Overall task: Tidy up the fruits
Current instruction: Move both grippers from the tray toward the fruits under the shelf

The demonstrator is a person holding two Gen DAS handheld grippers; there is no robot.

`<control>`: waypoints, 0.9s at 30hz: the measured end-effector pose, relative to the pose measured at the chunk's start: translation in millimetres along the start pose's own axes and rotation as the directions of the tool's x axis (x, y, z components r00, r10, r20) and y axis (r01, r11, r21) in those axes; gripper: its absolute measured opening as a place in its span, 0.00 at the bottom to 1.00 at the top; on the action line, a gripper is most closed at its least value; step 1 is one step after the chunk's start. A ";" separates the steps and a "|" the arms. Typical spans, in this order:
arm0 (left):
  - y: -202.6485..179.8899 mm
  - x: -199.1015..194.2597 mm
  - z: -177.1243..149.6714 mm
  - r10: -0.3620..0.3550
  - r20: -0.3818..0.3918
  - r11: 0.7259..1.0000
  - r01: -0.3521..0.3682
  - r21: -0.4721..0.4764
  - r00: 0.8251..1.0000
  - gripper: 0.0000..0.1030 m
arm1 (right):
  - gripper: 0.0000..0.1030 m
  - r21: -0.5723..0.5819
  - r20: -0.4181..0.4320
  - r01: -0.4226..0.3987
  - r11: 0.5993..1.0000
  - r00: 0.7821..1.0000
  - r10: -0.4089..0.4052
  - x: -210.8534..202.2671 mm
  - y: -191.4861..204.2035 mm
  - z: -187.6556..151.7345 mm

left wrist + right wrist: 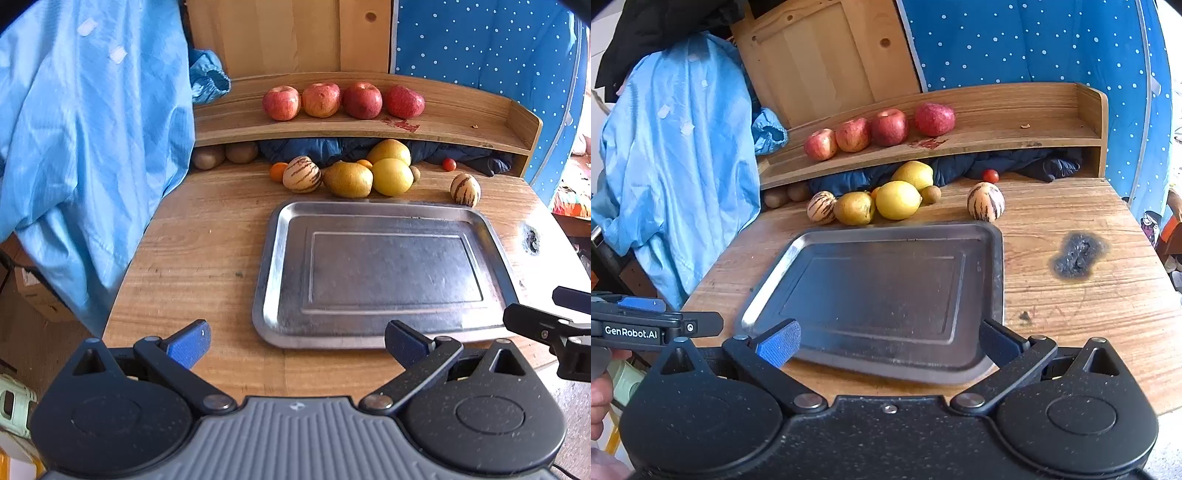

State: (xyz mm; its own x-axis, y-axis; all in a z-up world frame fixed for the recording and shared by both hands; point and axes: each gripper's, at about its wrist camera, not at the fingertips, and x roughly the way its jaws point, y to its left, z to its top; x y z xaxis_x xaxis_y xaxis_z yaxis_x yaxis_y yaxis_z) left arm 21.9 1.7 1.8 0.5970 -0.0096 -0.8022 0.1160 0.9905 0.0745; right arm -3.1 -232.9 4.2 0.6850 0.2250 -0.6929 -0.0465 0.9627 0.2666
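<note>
1. Left wrist view: the left tool (297, 345) hangs wide open and empty at the near edge of the desk (207, 236). The bare tray (275, 258) lies just ahead and right; the fruits (349, 179) sit beyond its far rim.
2. Right wrist view: the right tool (888, 343) gapes empty over the tray's near rim. The striped melon (985, 202), far right, looks nearer this tool.

Your left gripper (297, 345): grey ribbed body, black disc housings, blue finger pads (190, 345). Your right gripper (888, 343): black speckled body, silver pivot screws.
</note>
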 end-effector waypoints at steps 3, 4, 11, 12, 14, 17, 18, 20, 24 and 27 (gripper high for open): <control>6.6 9.0 12.4 -0.006 0.001 1.000 0.006 -0.007 1.000 0.99 | 0.99 -0.003 0.010 0.005 1.000 1.000 -0.005 7.0 3.5 5.9; 9.9 13.6 18.0 -0.011 0.000 1.000 0.011 -0.016 1.000 0.99 | 0.99 -0.009 0.014 0.007 1.000 1.000 -0.007 9.6 4.9 8.0; 34.0 64.9 67.0 -0.089 -0.018 0.996 0.088 -0.024 0.996 0.99 | 1.00 0.001 0.067 0.080 0.997 0.995 -0.080 35.6 17.1 34.3; 38.5 70.8 73.3 -0.099 -0.015 0.995 0.098 -0.023 0.995 0.99 | 1.00 0.003 0.072 0.091 0.996 0.993 -0.091 40.0 20.3 38.2; 48.6 83.9 85.2 -0.122 -0.014 0.992 0.122 -0.020 0.992 0.99 | 1.00 0.009 0.071 0.106 0.994 0.992 -0.106 50.5 27.9 43.5; 57.7 102.6 101.2 -0.181 -0.007 0.983 0.181 -0.034 0.983 0.99 | 1.00 0.027 0.062 0.137 0.990 0.988 -0.139 65.1 38.4 48.2; 60.7 108.5 106.7 -0.199 -0.009 0.980 0.198 -0.033 0.980 0.99 | 1.00 0.032 0.062 0.151 0.988 0.986 -0.152 69.5 42.3 49.8; 66.8 120.7 118.1 -0.222 -0.006 0.975 0.222 -0.017 0.975 0.99 | 1.00 0.034 0.058 0.171 0.985 0.983 -0.172 77.2 49.2 52.9; 78.0 143.4 139.0 -0.240 -0.021 0.970 0.240 0.023 0.971 0.99 | 1.00 -0.023 0.036 0.203 0.979 0.979 -0.202 94.1 69.0 63.0; 90.8 168.0 148.8 -0.263 -0.069 0.964 0.265 0.013 0.962 0.99 | 1.00 -0.130 0.032 0.212 0.969 0.977 -0.209 108.8 88.9 74.5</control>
State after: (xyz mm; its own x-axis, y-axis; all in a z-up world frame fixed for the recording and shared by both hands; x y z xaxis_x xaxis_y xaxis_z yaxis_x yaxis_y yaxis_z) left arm 250.8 69.5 -38.0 0.4893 -0.2604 -0.8324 0.2804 0.9507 -0.1325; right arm 121.4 -134.1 2.5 0.7028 0.0134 -0.7113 0.0059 0.9997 0.0247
